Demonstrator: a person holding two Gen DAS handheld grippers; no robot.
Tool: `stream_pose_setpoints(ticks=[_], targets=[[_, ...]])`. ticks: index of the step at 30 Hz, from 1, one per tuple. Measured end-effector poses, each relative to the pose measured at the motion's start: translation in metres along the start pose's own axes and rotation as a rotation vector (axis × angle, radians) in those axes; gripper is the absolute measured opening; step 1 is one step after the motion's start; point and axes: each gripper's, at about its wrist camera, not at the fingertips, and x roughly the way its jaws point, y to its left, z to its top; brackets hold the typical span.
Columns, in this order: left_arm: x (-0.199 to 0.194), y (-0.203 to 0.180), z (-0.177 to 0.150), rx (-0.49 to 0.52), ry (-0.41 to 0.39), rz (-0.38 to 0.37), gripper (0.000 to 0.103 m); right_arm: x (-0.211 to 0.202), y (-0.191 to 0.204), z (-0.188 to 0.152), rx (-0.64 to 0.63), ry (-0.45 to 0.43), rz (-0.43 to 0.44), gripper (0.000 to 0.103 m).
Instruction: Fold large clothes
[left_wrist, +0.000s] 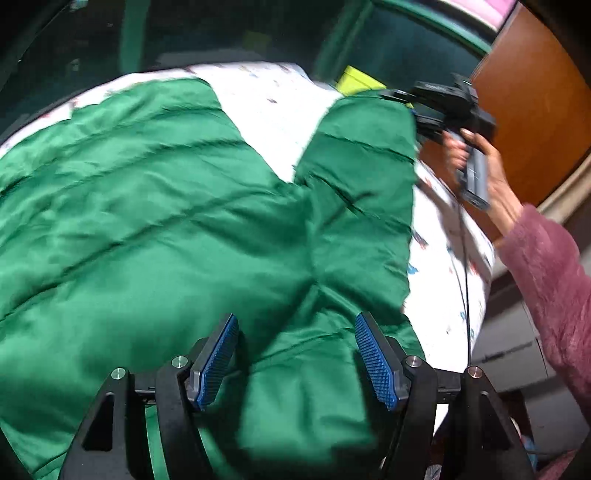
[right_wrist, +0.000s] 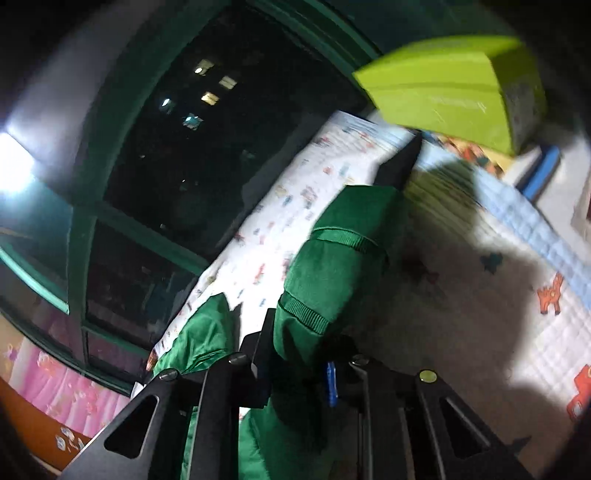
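A green quilted puffer jacket (left_wrist: 155, 206) lies spread on a white patterned bed cover (left_wrist: 269, 107). Its sleeve (left_wrist: 362, 177) runs up to the right and is lifted at its cuff. My left gripper (left_wrist: 295, 354) is open, blue pads (left_wrist: 218, 358) apart, just above the jacket near the shoulder. My right gripper (left_wrist: 417, 122) is shut on the sleeve cuff at the upper right. In the right wrist view the cuff (right_wrist: 325, 273) sits pinched between the jaws of the right gripper (right_wrist: 299, 369), with the bed cover (right_wrist: 288, 206) behind.
A lime-green box (right_wrist: 450, 88) stands at the bed's far end, also in the left wrist view (left_wrist: 354, 79). A dark window with a green frame (right_wrist: 122, 110) lies beyond the bed. A wooden panel (left_wrist: 532, 96) stands at the right.
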Motion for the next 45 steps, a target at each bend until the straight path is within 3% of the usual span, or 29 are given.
stream_pose_setpoints(ticks=[5, 11, 17, 23, 31, 37, 40, 45], targets=[[-0.049, 0.036, -0.012, -0.092, -0.095, 0.059, 0.070, -0.020, 0.067, -0.001, -0.133, -0.028, 0.027, 0.023], [-0.103, 0.080, -0.050, -0.187, -0.191, 0.142, 0.070, -0.044, 0.152, -0.027, -0.292, -0.020, 0.090, 0.023], [-0.148, 0.121, -0.098, -0.283, -0.249, 0.178, 0.070, -0.051, 0.239, -0.078, -0.472, 0.036, 0.144, 0.023], [-0.181, 0.145, -0.144, -0.336, -0.284, 0.210, 0.070, -0.039, 0.297, -0.145, -0.636, 0.147, 0.173, 0.023], [-0.197, 0.163, -0.193, -0.404, -0.295, 0.195, 0.070, -0.005, 0.342, -0.254, -0.865, 0.354, 0.141, 0.023], [-0.195, 0.167, -0.211, -0.435, -0.290, 0.182, 0.070, 0.019, 0.352, -0.328, -1.058, 0.497, 0.100, 0.023], [-0.194, 0.170, -0.212, -0.456, -0.288, 0.162, 0.070, 0.019, 0.355, -0.341, -1.090, 0.549, 0.095, 0.023], [-0.184, 0.179, -0.196, -0.503, -0.273, 0.118, 0.070, 0.012, 0.355, -0.330, -1.081, 0.605, 0.050, 0.023]])
